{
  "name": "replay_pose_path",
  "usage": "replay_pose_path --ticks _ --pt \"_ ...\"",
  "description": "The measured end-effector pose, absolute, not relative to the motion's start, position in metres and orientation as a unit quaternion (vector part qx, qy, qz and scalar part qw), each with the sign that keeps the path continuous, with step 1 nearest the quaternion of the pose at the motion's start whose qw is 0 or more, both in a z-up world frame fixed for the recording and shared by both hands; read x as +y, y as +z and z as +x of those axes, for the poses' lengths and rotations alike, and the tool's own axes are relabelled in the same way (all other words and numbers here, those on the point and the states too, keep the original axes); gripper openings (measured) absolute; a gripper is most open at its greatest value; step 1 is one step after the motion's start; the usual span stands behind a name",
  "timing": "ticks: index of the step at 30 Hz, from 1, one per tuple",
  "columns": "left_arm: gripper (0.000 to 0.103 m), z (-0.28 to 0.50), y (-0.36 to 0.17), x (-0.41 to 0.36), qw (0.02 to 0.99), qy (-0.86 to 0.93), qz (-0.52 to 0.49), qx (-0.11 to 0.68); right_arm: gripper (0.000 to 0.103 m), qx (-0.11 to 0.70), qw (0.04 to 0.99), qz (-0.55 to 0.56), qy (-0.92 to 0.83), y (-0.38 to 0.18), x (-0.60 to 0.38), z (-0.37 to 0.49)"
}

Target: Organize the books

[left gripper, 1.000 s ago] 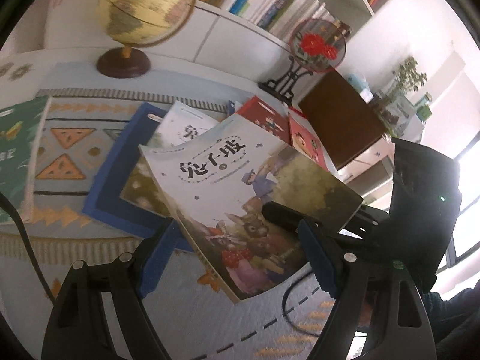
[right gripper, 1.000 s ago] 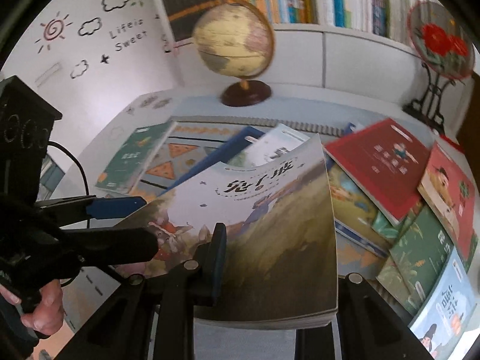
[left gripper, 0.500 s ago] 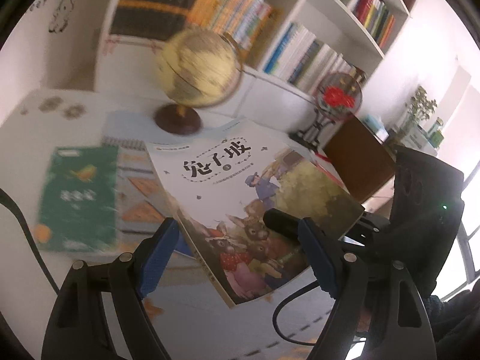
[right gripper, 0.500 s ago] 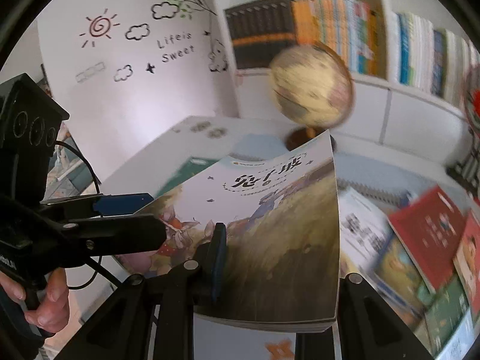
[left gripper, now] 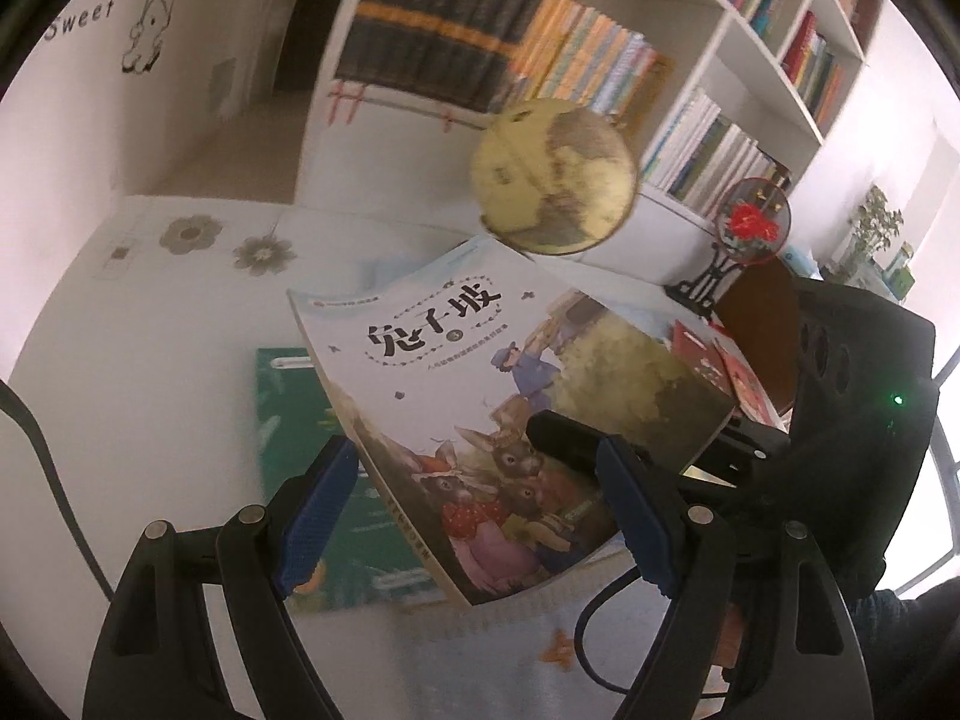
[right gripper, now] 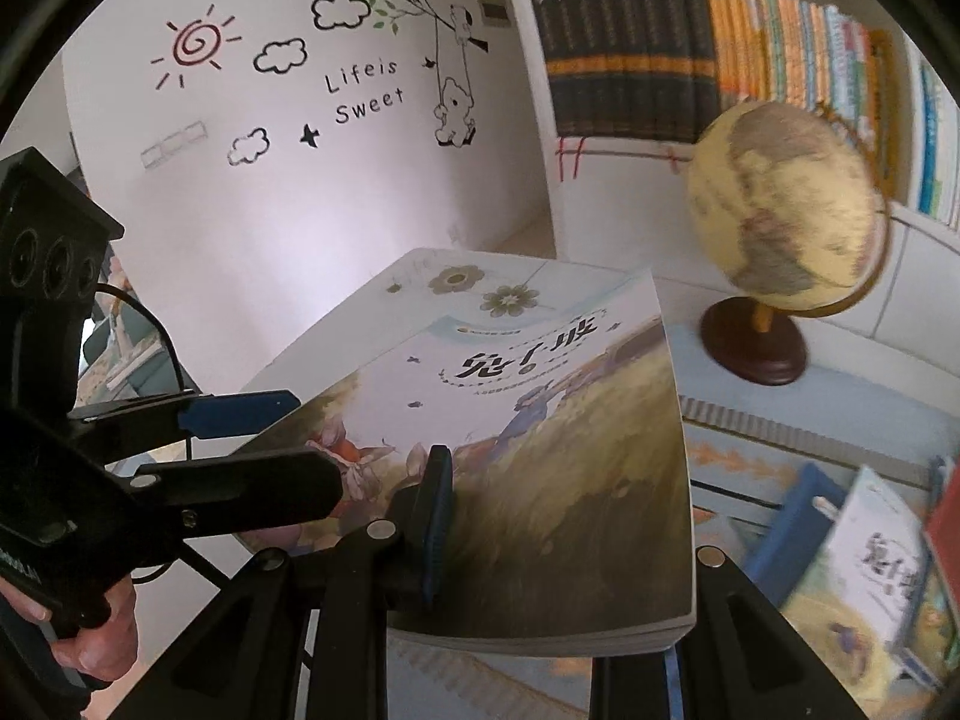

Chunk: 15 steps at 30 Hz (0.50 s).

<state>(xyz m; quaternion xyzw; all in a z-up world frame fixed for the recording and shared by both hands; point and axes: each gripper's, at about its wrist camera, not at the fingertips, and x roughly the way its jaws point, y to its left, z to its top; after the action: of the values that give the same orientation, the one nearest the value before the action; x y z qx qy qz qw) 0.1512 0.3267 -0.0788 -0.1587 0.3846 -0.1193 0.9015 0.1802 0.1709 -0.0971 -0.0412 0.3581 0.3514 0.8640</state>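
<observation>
Both grippers have swung the book leftward, off the scattered pile. Right gripper (right gripper: 540, 546) stays clamped on the glossy rabbit-cover paperback (right gripper: 528, 444), carrying it aloft; left gripper (left gripper: 474, 510) straddles its spine corner, pads apart, likely steadying. Long axis points toward the yellow globe (left gripper: 552, 180), above the green book (left gripper: 300, 438).

Right tongs (right gripper: 558, 546): aimed obliquely downward, jaws narrowed and clamped flat across a thin slab, one blue pad (right gripper: 435, 516) above it. Left tongs (left gripper: 474, 516): likewise tilted downward, jaws spread about halfway, blue pads (left gripper: 315, 510) clear on both sides, nothing gripped. Hand (right gripper: 90, 630) wrapped around the left handle, seen at lower left of the right wrist view.
</observation>
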Motion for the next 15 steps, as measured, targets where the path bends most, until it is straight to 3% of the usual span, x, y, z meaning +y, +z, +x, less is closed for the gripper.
replay_pose_path --ticks 9,15 --pt "0.079 0.175 -0.15 0.368 0.873 -0.133 -0.187 0.431 0.026 0.445 0.833 -0.015 0.327 -0.167 0.221 0.21" --pt "0.079 0.173 -0.165 0.377 0.866 -0.134 -0.206 0.436 0.025 0.479 0.82 -0.036 0.311 -0.205 0.231 0.198"
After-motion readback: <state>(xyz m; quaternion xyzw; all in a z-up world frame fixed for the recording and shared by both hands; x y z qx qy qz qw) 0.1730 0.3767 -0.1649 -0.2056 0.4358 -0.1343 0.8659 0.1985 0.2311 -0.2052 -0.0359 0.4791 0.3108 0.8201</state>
